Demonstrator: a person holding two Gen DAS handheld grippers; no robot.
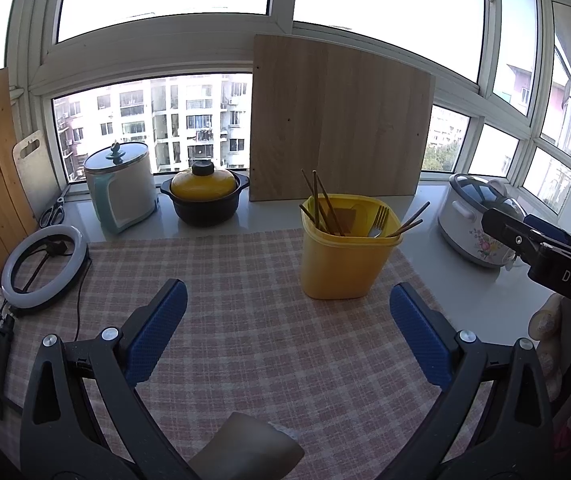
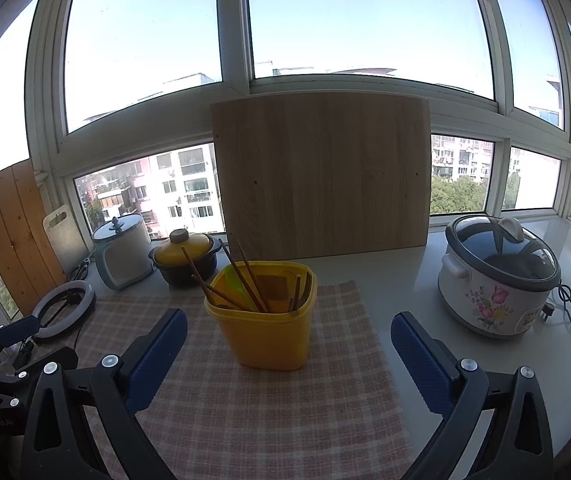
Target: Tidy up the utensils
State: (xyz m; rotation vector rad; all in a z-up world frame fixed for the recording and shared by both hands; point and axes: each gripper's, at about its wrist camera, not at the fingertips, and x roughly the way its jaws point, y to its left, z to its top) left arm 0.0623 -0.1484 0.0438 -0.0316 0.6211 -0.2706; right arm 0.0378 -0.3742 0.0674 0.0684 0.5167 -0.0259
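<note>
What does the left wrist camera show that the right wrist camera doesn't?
Only the left wrist view shows a fork in the yellow holder and the open left gripper. Only the right wrist view shows the cooker's cord and the open right gripper. Both show the chopsticks, checked cloth, wooden board and flowered cooker.

One yellow holder (image 2: pixel 265 316) stands at the centre. In it are chopsticks (image 1: pixel 327 204) – about seven sticks, though some overlap – and one fork (image 1: pixel 379 220). At 10 o'clock stand two pots (image 1: pixel 205 196), at 3 o'clock one rice cooker (image 2: pixel 497 276). Two wooden boards (image 2: pixel 321 176) lean at the window – plus one white cutting board (image 1: pixel 31 168). One ring light (image 1: pixel 43 268) lies at 9 o'clock.
</note>
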